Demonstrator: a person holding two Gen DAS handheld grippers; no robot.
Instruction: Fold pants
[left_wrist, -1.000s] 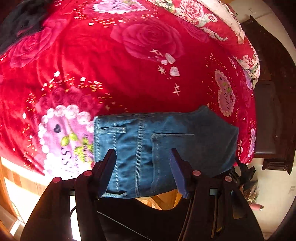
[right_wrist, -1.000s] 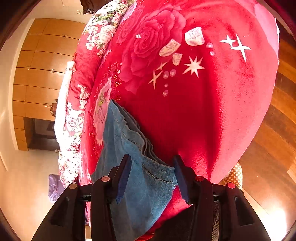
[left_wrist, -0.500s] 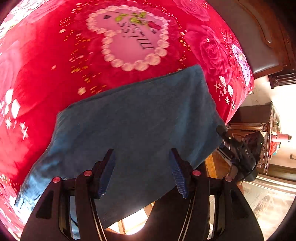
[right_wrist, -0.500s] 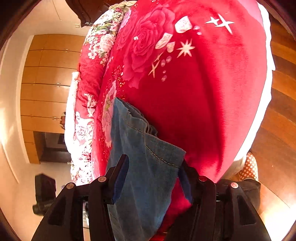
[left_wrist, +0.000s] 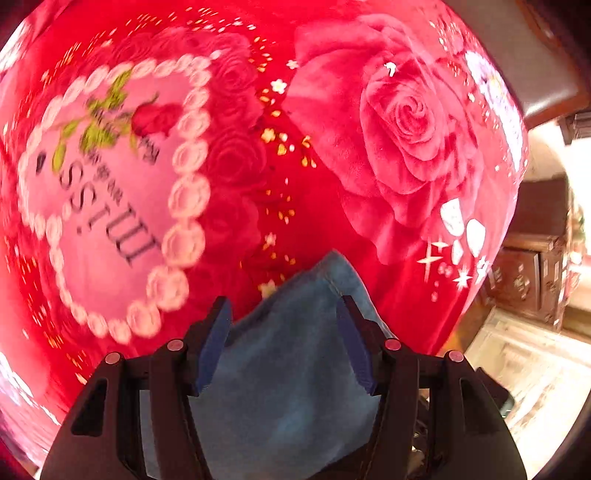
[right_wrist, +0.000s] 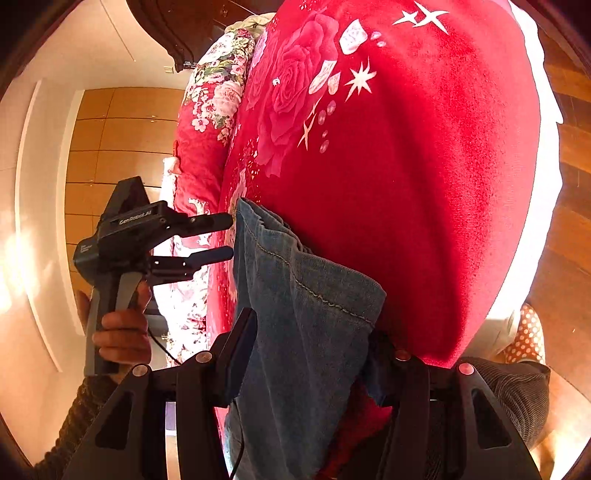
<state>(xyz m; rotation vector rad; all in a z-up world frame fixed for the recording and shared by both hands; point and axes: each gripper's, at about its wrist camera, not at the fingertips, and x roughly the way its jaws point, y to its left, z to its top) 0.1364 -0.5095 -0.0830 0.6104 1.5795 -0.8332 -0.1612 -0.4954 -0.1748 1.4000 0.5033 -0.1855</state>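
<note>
**Folded jeans lie on the red rose blanket between two spread grippers**

Nearest the right wrist camera, the right gripper (right_wrist: 308, 354) has its fingers spread wide, with the denim of the jeans (right_wrist: 295, 332) filling the gap between them. The right finger is partly covered by the cloth, and no pinch on the fabric can be seen; the tool looks released. The stitched hem of the jeans runs diagonally just beyond the fingertips, with several layers stacked at the far edge.

In the left wrist view, the left gripper (left_wrist: 284, 347) is likewise spread, its blue pads (left_wrist: 216, 343) standing apart over a blurred expanse of the jeans (left_wrist: 291, 369), which narrows to a corner just past the fingertips. It, too, appears released rather than clenched on the fabric.

From the right wrist view, the left gripper (right_wrist: 221, 236) shows at the left, its two fingers parted and pointing at the far edge of the jeans, just beside it. The person's left hand (right_wrist: 122, 332) wraps the handle.

The jeans rest on a red blanket (left_wrist: 332, 221) printed with large roses, white stars and a pink heart (left_wrist: 110, 199) ringed with pale roses. Beyond, a floral quilt (right_wrist: 218, 92) lies bunched along the blanket's far side, with wooden wardrobe panels (right_wrist: 110, 147) behind and wooden floorboards (right_wrist: 569, 221) at the right.
</note>
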